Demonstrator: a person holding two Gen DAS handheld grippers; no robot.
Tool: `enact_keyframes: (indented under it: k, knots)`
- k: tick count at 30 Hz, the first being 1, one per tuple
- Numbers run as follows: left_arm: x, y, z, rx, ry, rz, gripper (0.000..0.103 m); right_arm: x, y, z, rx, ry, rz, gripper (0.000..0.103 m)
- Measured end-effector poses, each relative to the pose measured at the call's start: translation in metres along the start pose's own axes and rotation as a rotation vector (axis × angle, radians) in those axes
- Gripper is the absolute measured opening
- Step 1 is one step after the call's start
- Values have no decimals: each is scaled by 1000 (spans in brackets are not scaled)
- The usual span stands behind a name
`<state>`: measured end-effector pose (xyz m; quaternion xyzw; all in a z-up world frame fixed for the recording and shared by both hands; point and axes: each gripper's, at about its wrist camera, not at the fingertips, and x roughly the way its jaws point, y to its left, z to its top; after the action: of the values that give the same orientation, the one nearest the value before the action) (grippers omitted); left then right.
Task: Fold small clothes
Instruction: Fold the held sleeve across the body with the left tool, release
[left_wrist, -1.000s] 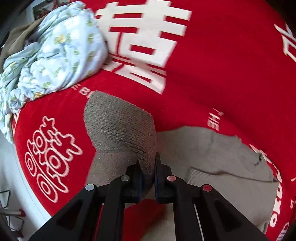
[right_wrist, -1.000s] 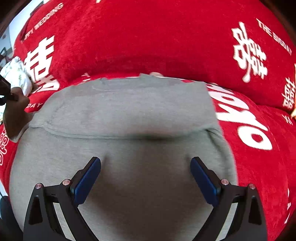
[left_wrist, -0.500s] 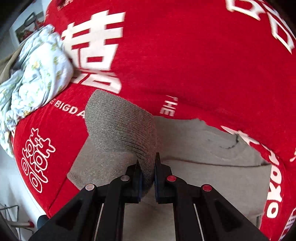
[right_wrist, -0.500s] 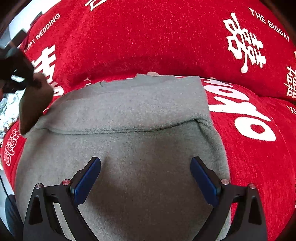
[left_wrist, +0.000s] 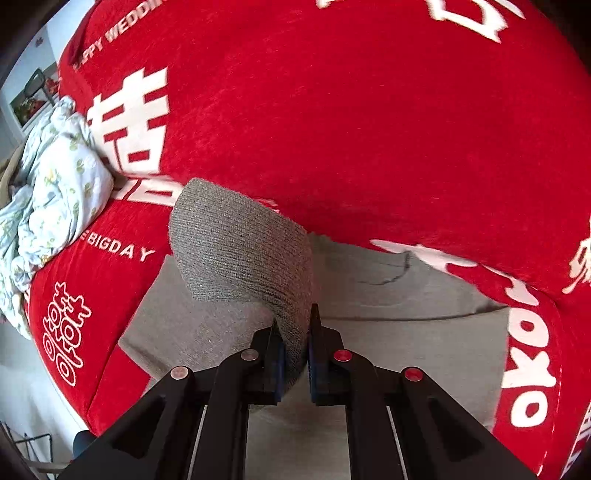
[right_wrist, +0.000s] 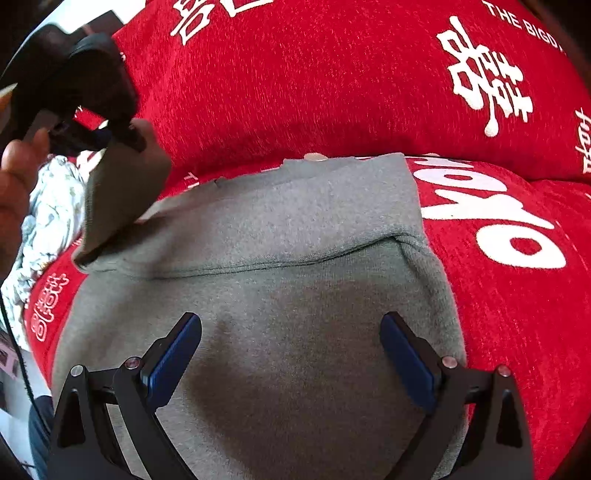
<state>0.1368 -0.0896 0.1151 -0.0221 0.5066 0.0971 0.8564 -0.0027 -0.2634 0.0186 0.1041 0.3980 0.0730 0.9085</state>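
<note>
A grey sweater lies spread on a red sofa cover. Its ribbed sleeve cuff is lifted off the sofa, pinched between the pads of my left gripper, which is shut on it. In the right wrist view the left gripper hangs at the upper left, a hand holding it, the sleeve dangling below it over the sweater's left edge. My right gripper stands open just above the sweater's near part, nothing between its blue pads.
The red sofa cover bears white characters and lettering, its backrest rising behind the sweater. A crumpled pale floral cloth lies on the sofa's left end. The sofa's edge and floor show at the lower left.
My left gripper has carried the sleeve cuff rightward and up over the sweater's body, so more of the sweater shows below it. The right gripper has stayed open and shifted only slightly.
</note>
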Motion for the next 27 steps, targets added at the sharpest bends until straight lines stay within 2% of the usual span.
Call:
enact_keyframes:
  k: [12,22,25,27]
  knots:
    - [-11,-77,-18,121,-10,-13,10,-10,-9,-5,47,-24,56,98]
    - [19,-95,-32,160,27,31,10,-20,-3,-18,12,-38,67,98]
    - [28,-103,-38,187,44,-4,10,-21,-4,-20,14,-45,72,98]
    - [33,-110,-43,221,61,-63,10,-22,-4,-21,14,-47,74,99]
